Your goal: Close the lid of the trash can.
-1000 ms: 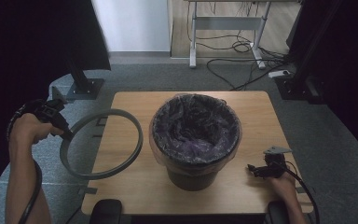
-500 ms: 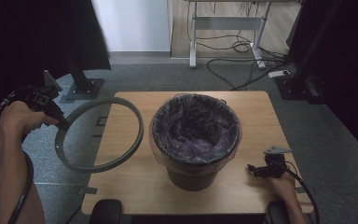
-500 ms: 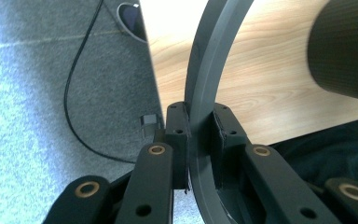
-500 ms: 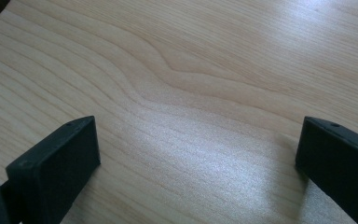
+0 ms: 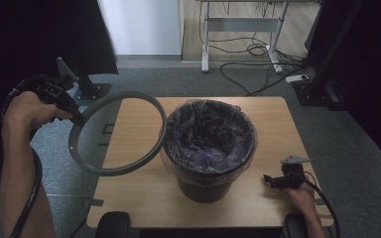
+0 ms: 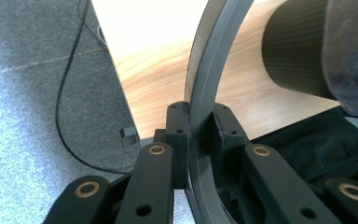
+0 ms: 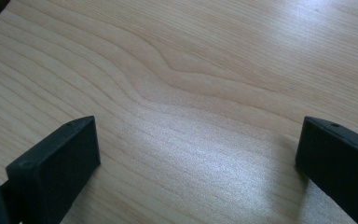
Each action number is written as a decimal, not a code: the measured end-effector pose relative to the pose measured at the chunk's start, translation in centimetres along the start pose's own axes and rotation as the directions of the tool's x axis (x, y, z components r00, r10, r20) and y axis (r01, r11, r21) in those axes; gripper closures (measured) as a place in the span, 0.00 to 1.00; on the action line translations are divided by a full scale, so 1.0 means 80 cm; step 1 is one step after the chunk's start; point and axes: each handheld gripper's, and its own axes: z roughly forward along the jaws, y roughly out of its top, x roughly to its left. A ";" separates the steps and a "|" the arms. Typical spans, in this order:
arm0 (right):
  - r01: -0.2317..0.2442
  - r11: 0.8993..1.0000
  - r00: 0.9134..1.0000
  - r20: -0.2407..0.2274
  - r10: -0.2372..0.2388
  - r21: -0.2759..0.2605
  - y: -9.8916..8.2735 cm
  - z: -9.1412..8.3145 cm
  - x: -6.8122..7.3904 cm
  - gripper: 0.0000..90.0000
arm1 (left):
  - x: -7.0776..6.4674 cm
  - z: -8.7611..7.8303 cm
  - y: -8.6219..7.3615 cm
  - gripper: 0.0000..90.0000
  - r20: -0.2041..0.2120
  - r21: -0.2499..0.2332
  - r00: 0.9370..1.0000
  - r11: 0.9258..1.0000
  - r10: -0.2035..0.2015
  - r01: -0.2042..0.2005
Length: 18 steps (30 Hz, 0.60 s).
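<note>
One thin grey ring [image 5: 116, 134], plain hoop, tilted, seemingly plastic

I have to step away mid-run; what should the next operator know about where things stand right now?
Left tongs: shut on the grey ring, held by its rim, tilted and raised over the table's left part beside the bin.
Right tongs: open, nothing between them, resting low over the bare wood near the right front corner.
Bin: upright mid-table, plastic liner draped over its rim.
Done: ring picked up, liner in place.
Left: probably bring the ring over the bin's mouth and press it down over the liner's edge; the right tongs could steady the bin.
</note>
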 end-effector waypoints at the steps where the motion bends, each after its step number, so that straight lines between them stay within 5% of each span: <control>1: 0.000 1.000 1.000 0.000 0.000 0.000 0.000 0.000 0.000 0.00 | -0.006 0.000 0.004 0.88 0.001 0.004 1.000 1.000 0.008 -0.008; 18: 0.010 1.000 1.000 -0.009 -0.010 0.000 0.000 0.000 0.000 0.00 | -0.099 0.015 0.063 0.88 0.026 0.057 0.988 0.986 0.154 -0.155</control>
